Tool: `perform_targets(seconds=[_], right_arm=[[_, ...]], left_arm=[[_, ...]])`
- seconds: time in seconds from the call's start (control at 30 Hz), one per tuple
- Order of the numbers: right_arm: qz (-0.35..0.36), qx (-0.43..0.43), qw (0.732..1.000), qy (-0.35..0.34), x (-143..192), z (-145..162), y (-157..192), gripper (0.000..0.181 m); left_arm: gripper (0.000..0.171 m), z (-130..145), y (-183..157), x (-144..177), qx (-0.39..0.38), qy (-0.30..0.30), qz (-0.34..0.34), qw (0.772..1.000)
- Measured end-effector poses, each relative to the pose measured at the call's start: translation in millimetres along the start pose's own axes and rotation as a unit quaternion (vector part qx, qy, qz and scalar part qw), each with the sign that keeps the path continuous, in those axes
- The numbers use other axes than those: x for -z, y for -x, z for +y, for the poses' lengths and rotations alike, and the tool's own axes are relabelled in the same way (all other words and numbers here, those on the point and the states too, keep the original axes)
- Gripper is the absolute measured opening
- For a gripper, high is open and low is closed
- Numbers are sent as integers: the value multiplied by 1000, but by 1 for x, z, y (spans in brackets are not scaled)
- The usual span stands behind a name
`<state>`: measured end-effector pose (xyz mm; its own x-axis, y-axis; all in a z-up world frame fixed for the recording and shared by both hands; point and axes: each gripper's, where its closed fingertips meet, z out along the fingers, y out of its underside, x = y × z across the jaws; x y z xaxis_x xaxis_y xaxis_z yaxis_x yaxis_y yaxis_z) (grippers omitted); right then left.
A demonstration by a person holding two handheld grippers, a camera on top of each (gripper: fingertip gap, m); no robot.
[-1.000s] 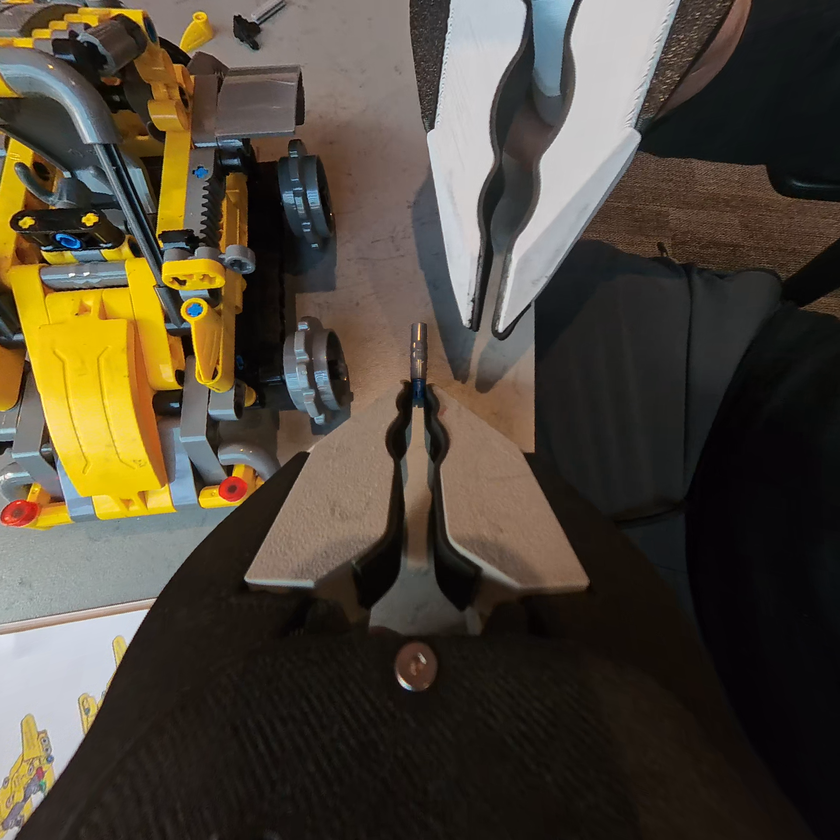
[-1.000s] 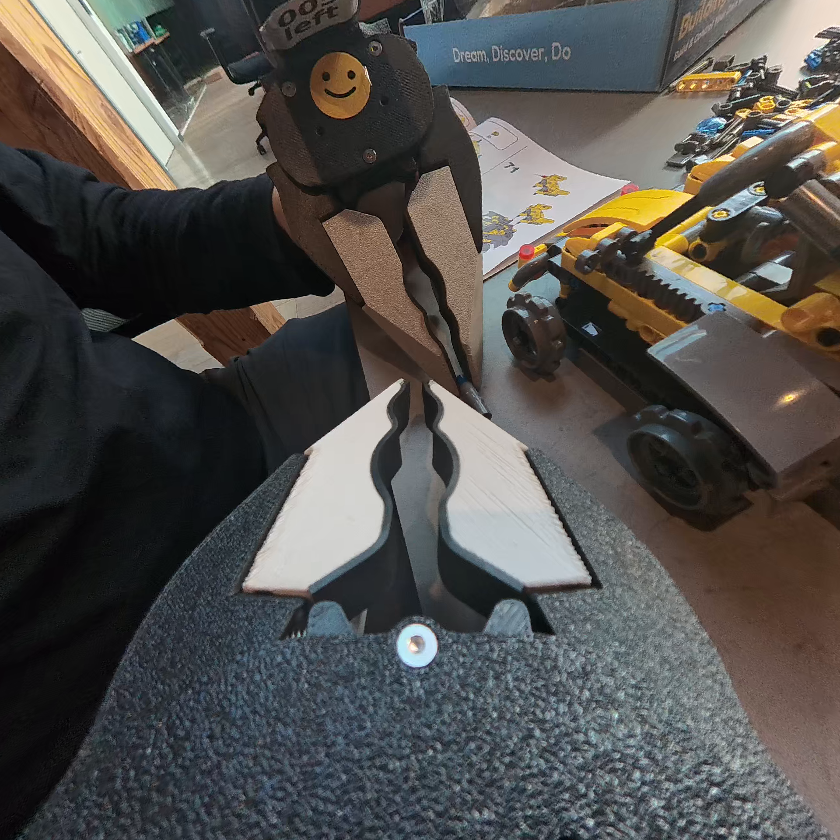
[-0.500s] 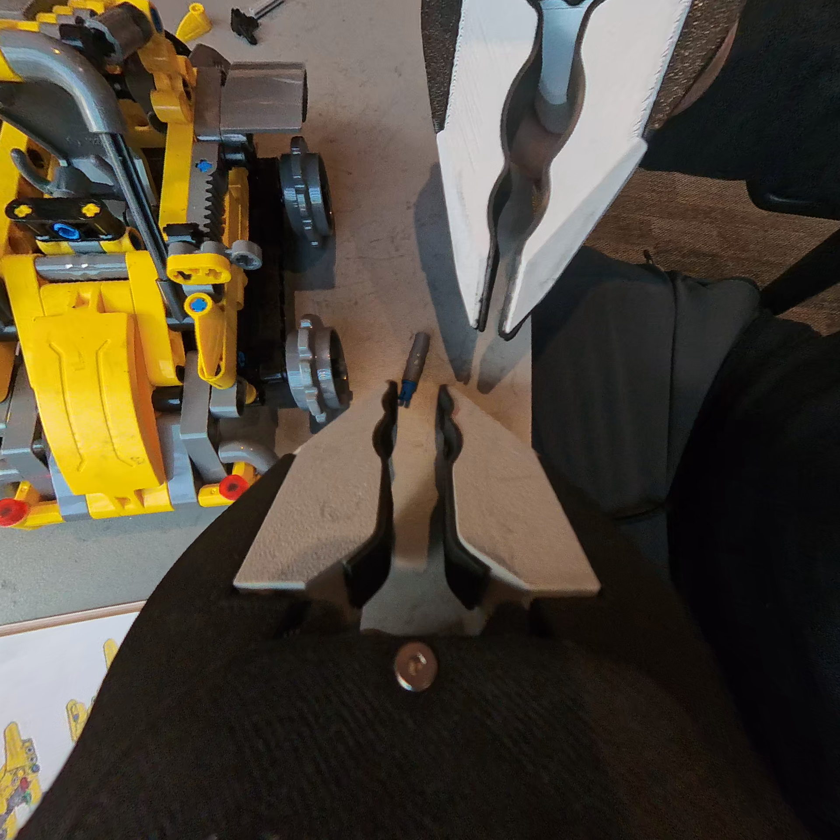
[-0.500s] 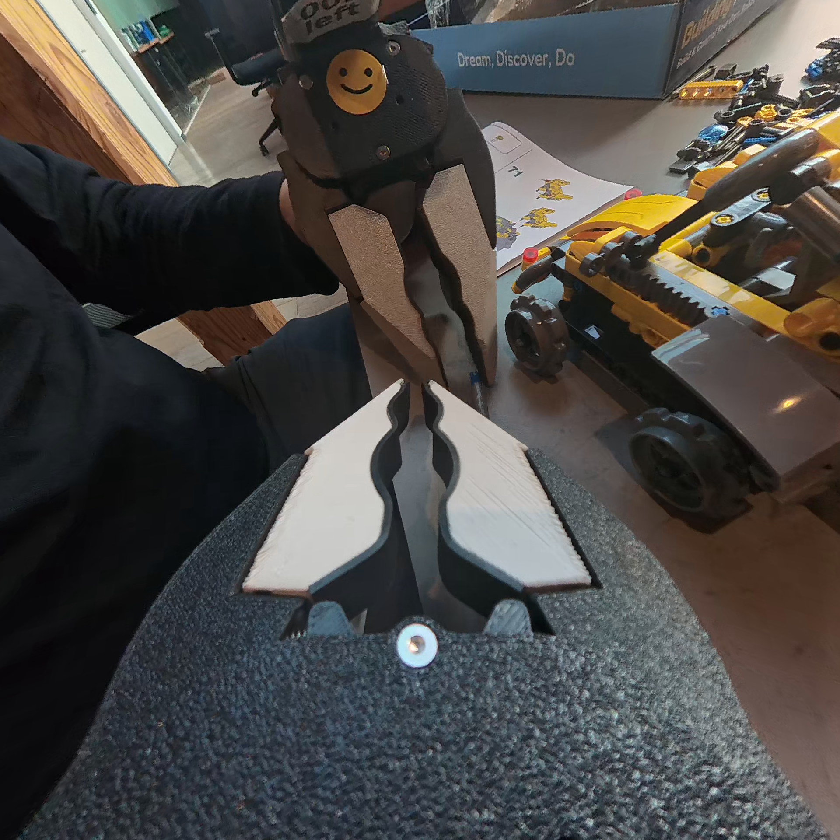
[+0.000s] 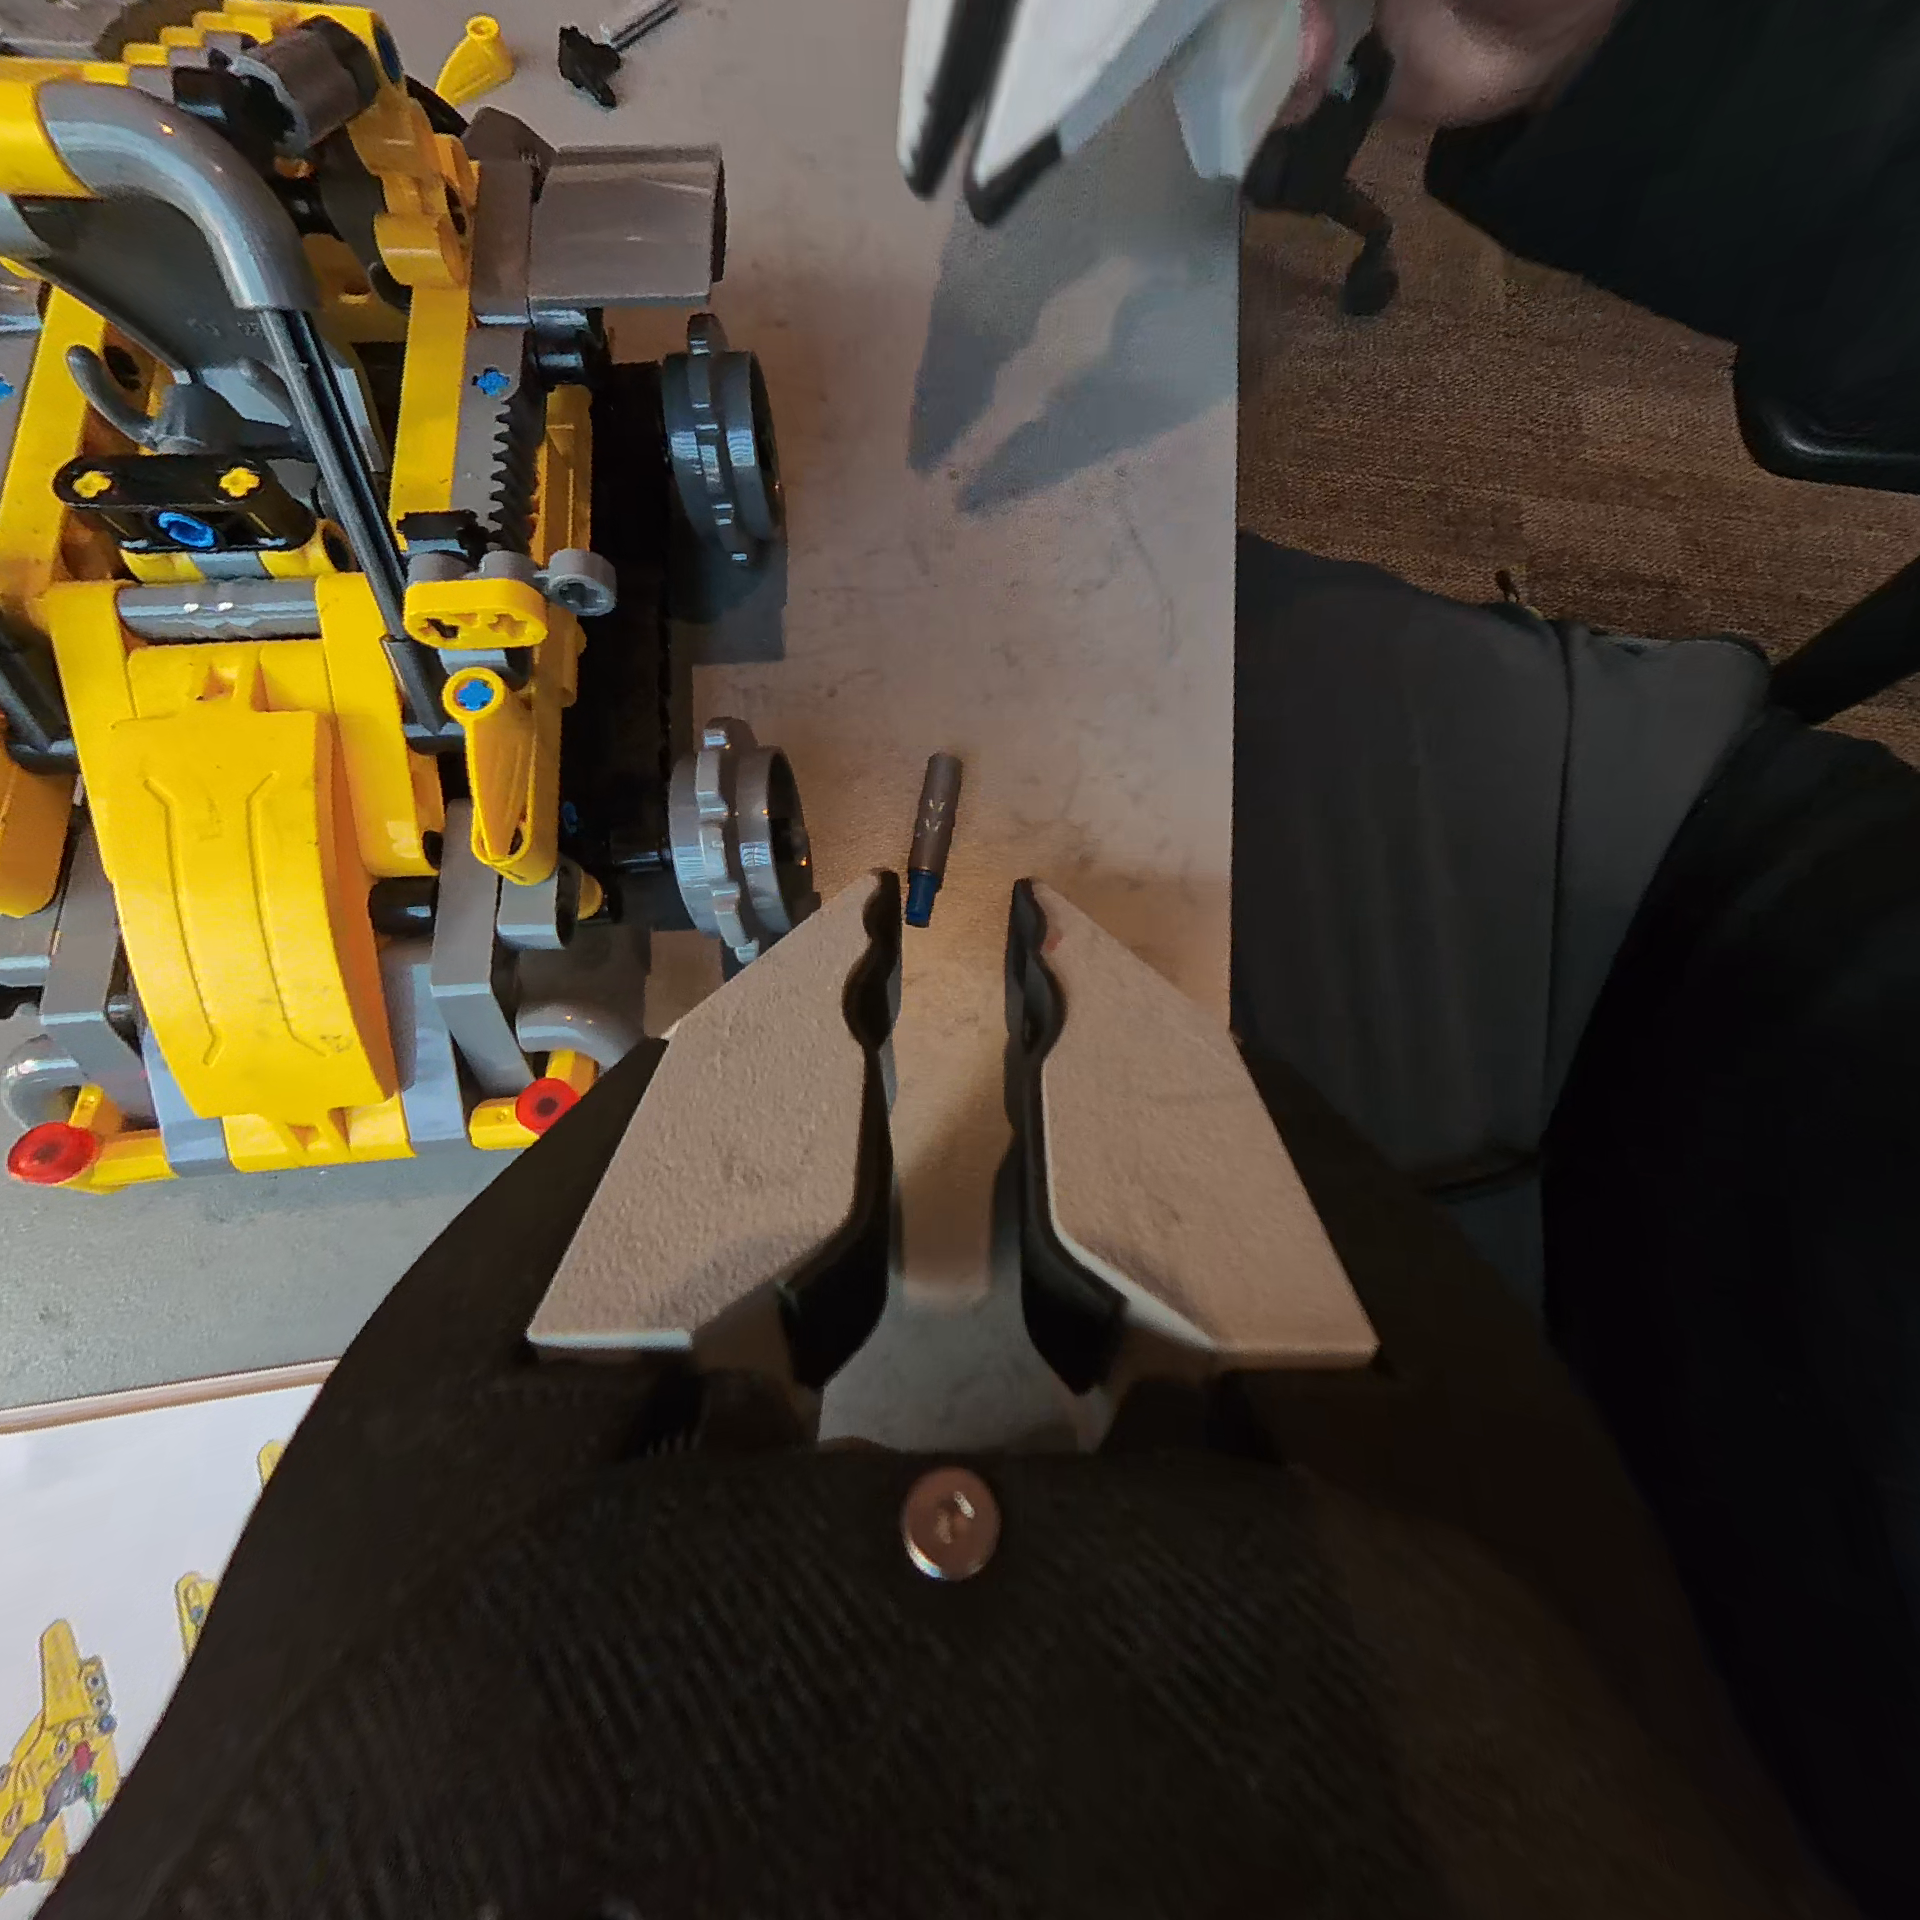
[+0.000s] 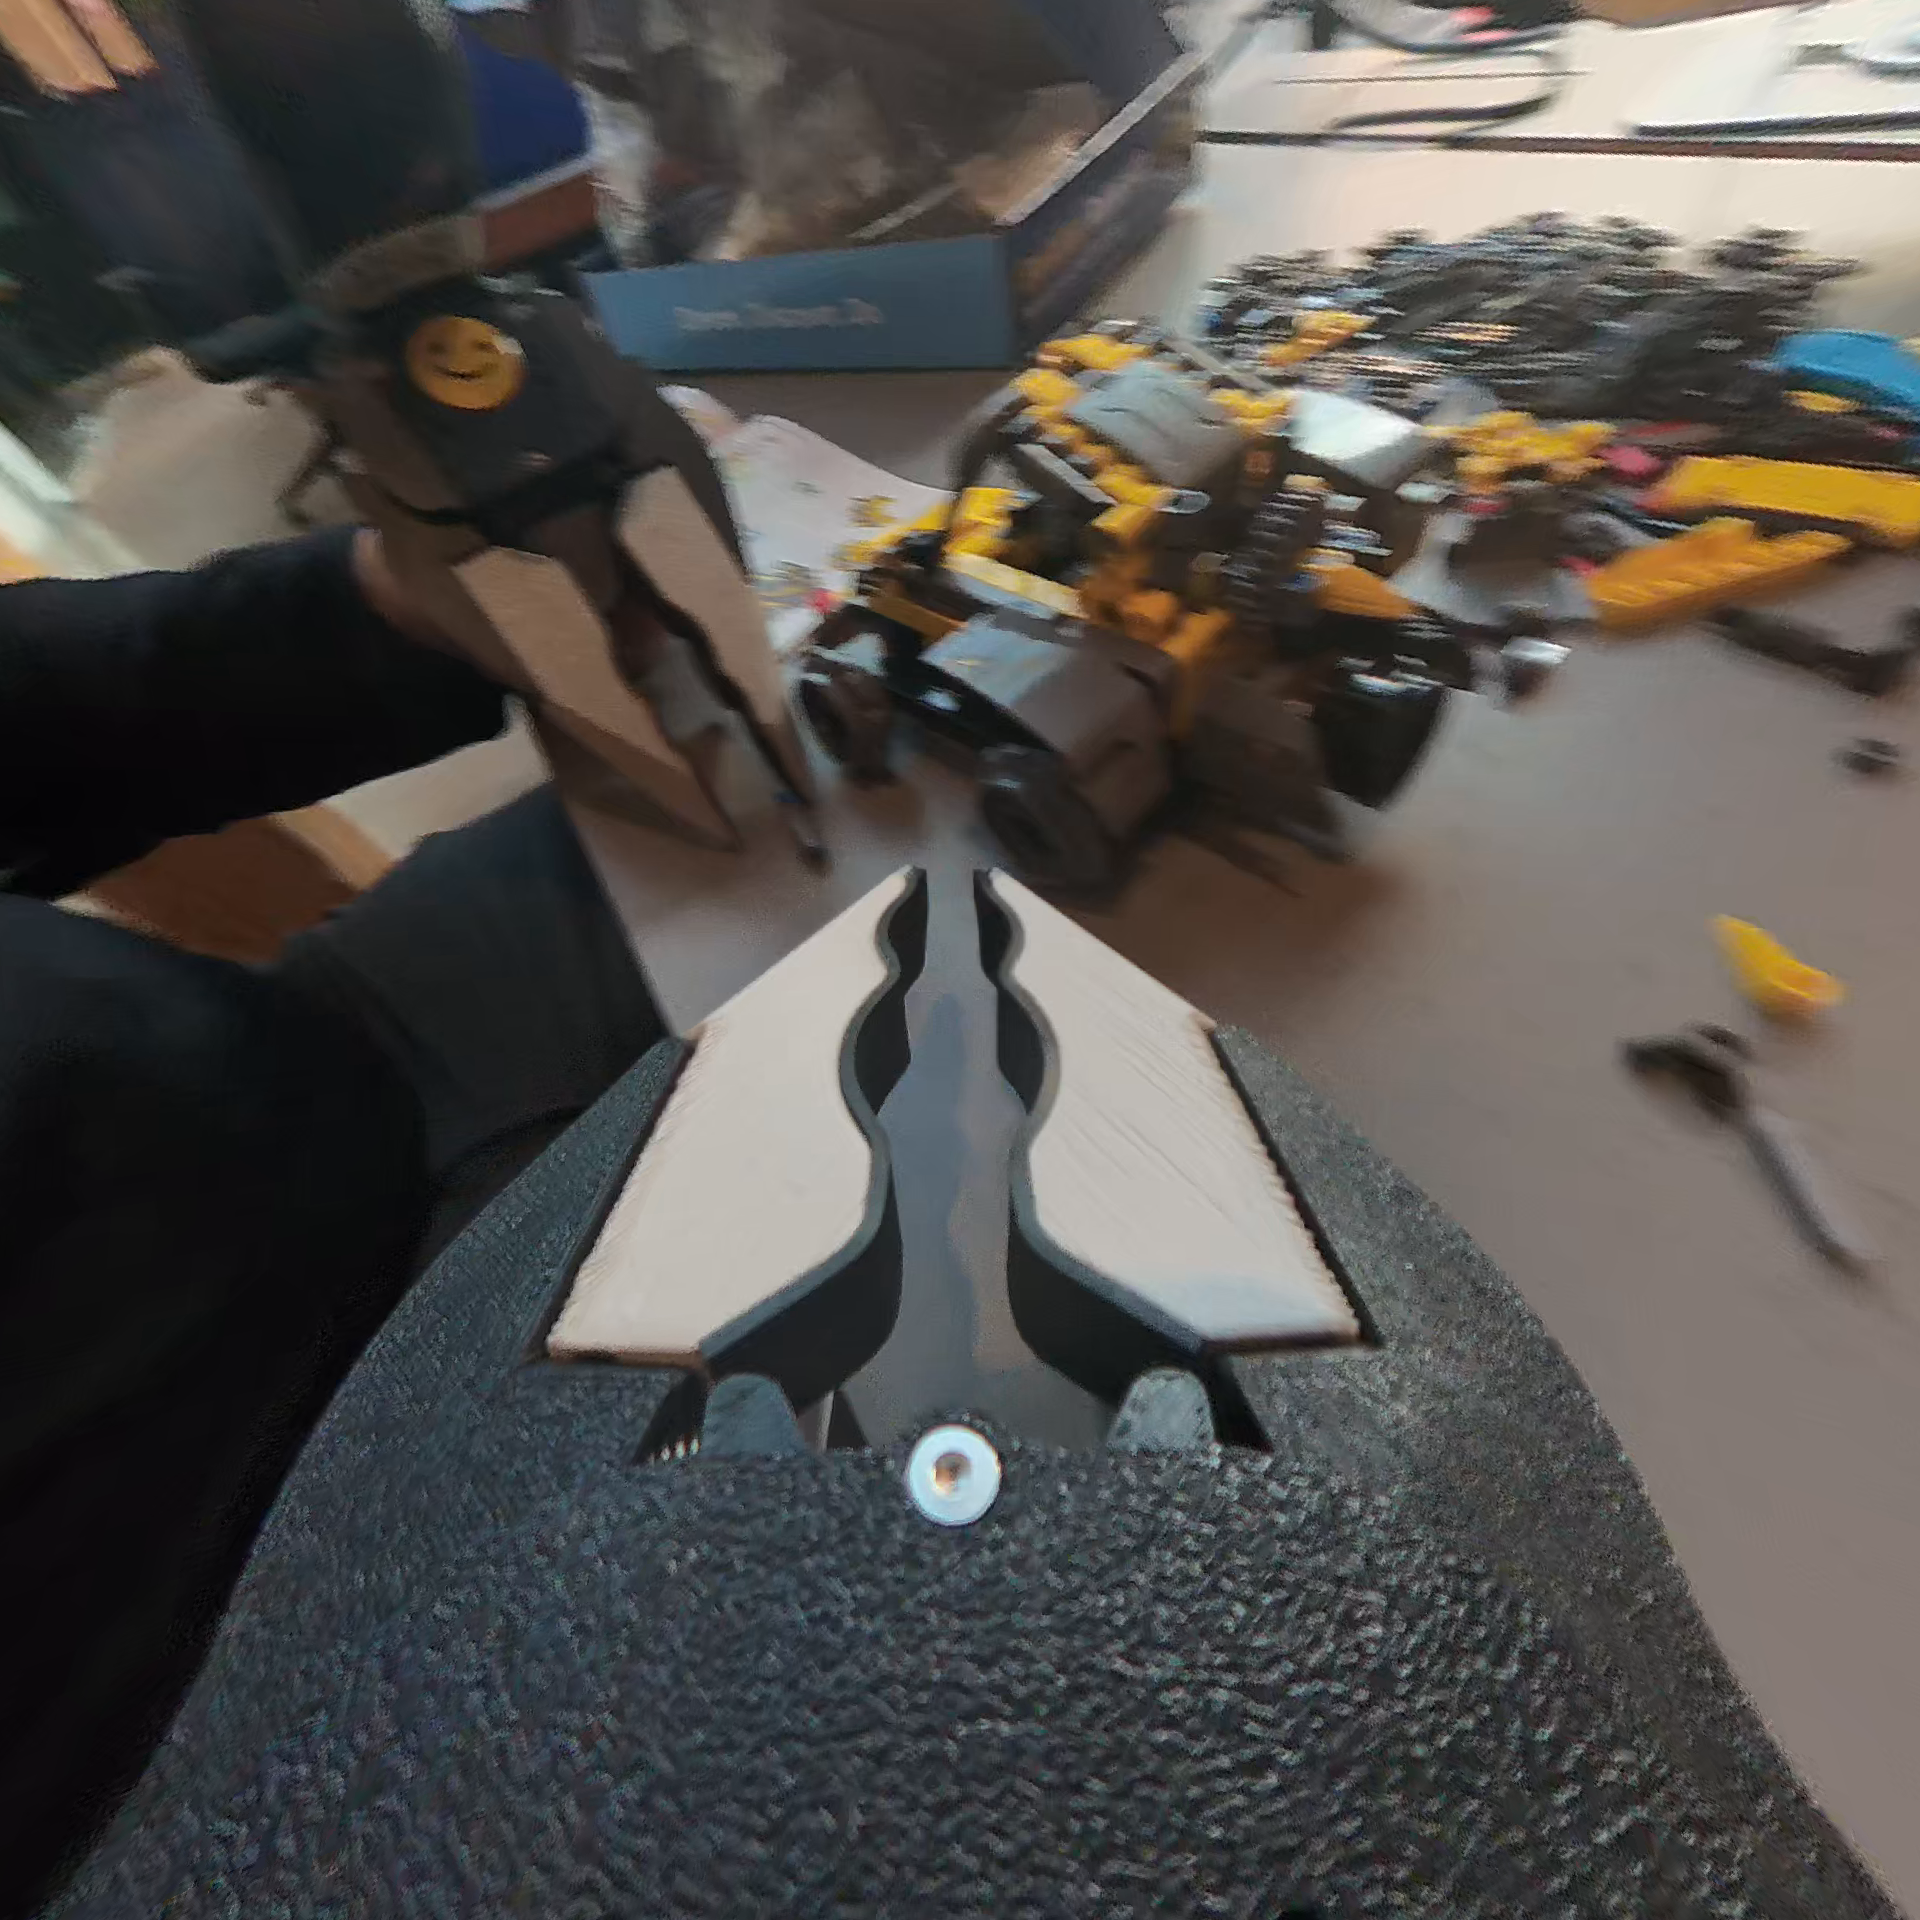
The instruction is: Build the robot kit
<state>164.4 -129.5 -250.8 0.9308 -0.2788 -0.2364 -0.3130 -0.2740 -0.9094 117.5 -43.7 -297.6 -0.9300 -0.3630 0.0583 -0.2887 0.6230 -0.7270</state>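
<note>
Lying loose on the grey bench [image 5: 1039, 644], a small grey pin with a blue tip [image 5: 932, 840] rests just ahead of the left tool [image 5: 956, 902], whose jaws stand apart with nothing between them; the blue end sits close by the tip of the tool's left finger. Just to the pin's left stands a yellow and grey brick-built vehicle model [image 5: 312, 644], its nearest grey toothed wheel [image 5: 740, 844] beside the pin. An instruction booklet [image 5: 94, 1558] shows at the bench's near left corner, and a small yellow piece [image 5: 476, 71] and a black connector with a thin axle [image 5: 597, 57] lie beyond the model. The right tool [image 6: 948, 885], blurred in the left wrist view, is well apart from the pin; its jaws show a narrow gap at the tips and grip nothing. A blue cardboard box [image 6: 810, 312] and a heap of loose parts [image 6: 1558, 301] lie farther back.
</note>
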Motion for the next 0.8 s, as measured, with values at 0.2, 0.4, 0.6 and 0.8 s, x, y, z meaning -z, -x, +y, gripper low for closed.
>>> perform_targets(seconds=[0.2,0.4,0.6,0.8], right_arm=[[185,-21,981,47,50,11,-86,14],[217,8,973,76,52,9,-120,14],[176,68,971,144,33,17,-133,8],[161,85,967,177,24,21,-142,13]], left_arm=[[17,0,0,0,0,0,-1,1000],[16,0,1,0,-3,1,-6,1000],[16,0,0,0,-2,0,-5,1000],[17,0,-1,0,-2,0,0,1000]])
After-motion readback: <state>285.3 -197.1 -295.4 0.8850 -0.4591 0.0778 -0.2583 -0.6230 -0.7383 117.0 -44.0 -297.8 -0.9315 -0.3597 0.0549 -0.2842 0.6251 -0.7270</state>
